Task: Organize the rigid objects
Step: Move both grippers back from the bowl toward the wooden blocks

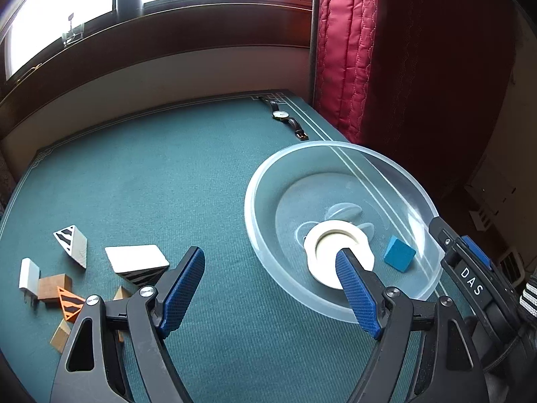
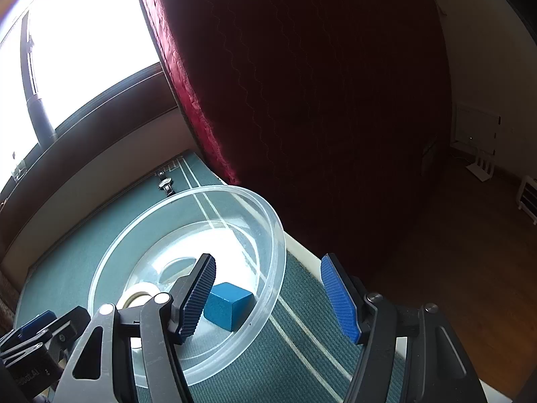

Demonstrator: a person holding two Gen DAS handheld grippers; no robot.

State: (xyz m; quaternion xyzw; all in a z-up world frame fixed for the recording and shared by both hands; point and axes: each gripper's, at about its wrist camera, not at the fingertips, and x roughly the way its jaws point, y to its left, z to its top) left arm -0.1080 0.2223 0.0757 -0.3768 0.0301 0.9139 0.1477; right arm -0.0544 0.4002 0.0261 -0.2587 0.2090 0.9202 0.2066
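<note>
Bowl sits on the green mat at the right edge of the table, clear plastic, holding a white tape roll and a blue block, the two near each other but apart. We have the left gripper over the mat by the bowl's near rim, jaws spread wide, nothing between them; its right finger overlaps the roll in view, contact unclear. Right gripper straddles the bowl's right rim, jaws spread, empty, left finger over the bowl just beside the block.

Loose pieces still on the mat at left: striped wedge, white slab, white charger, brown block, orange striped wedge, tan block. They sit close together, some touching; we can't tell which. Watch lies at the far corner, well apart from everything. Red curtain hangs behind the bowl.
</note>
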